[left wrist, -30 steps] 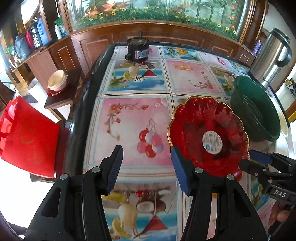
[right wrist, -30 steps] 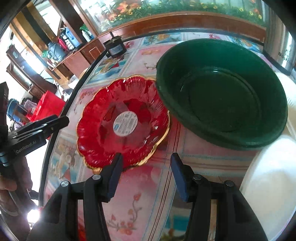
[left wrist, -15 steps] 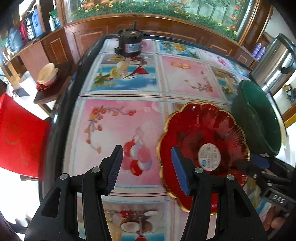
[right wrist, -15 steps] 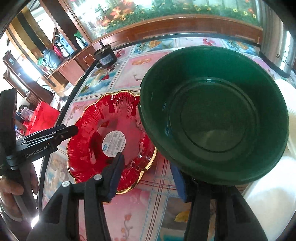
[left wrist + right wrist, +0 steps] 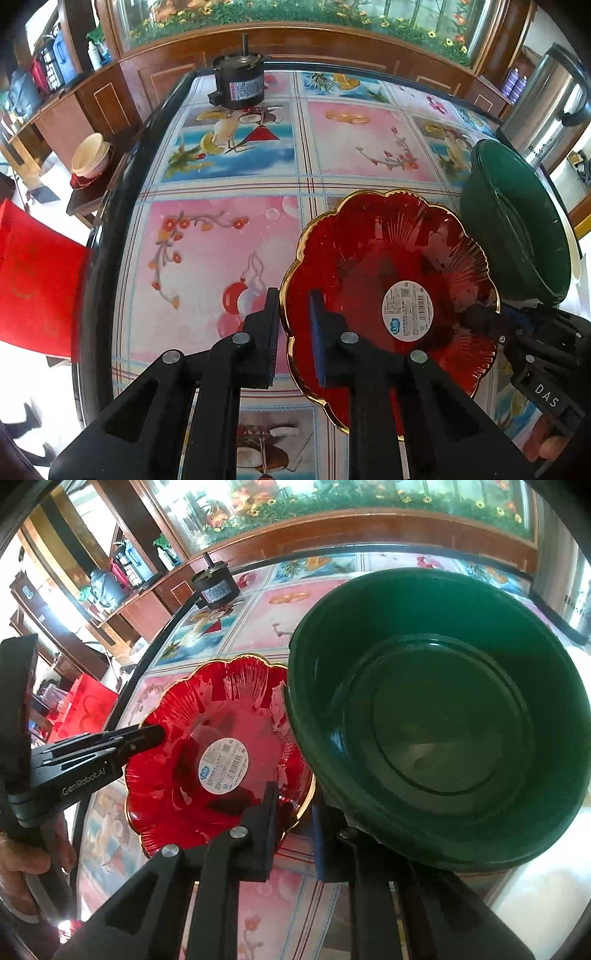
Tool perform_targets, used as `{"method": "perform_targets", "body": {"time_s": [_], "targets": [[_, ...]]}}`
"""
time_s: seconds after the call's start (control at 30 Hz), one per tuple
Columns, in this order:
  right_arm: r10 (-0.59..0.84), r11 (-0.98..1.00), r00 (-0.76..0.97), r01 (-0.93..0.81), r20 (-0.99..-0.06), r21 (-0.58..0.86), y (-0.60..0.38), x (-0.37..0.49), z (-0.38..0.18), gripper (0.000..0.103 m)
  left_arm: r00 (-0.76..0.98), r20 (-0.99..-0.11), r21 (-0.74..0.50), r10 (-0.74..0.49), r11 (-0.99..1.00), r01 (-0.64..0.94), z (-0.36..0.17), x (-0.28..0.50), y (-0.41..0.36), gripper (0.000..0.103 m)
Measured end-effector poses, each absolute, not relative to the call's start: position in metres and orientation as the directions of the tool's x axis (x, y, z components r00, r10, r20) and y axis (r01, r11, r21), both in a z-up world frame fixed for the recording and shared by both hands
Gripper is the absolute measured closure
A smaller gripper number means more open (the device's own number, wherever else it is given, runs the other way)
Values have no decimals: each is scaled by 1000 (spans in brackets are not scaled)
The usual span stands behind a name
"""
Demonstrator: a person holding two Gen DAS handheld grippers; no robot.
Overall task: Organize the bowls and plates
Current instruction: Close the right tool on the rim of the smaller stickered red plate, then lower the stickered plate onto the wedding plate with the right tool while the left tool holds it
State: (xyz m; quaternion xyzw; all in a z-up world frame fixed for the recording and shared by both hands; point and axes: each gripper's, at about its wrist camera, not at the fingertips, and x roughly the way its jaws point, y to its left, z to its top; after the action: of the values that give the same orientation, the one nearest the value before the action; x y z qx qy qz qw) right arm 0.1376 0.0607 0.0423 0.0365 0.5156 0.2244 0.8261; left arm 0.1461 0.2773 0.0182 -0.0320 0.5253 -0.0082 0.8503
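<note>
A red scalloped glass plate with a gold rim and a round sticker lies on the patterned table; it also shows in the right wrist view. My left gripper is shut on its left rim. A dark green bowl is tilted up beside the plate, also seen in the left wrist view. My right gripper is shut on the green bowl's near rim, and the bowl's edge overlaps the plate's right side.
A black motor stands at the table's far edge. A steel kettle is at the far right. A white dish lies under the green bowl. A red bag and a side table with bowls are off the left edge.
Both grippers have closed: the left onto the red plate's rim, the right onto the green bowl's rim. The green bowl has tilted up and come closer over the plate's edge.
</note>
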Motion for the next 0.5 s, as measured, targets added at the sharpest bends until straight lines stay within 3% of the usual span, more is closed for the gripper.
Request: {"method": "perform_targets", "body": {"time_s": [0.5], "targets": [[414, 883, 375, -387, -829, 266, 73, 118, 59, 88, 468, -882, -88, -58, 995, -42, 36, 103, 290, 88]]}}
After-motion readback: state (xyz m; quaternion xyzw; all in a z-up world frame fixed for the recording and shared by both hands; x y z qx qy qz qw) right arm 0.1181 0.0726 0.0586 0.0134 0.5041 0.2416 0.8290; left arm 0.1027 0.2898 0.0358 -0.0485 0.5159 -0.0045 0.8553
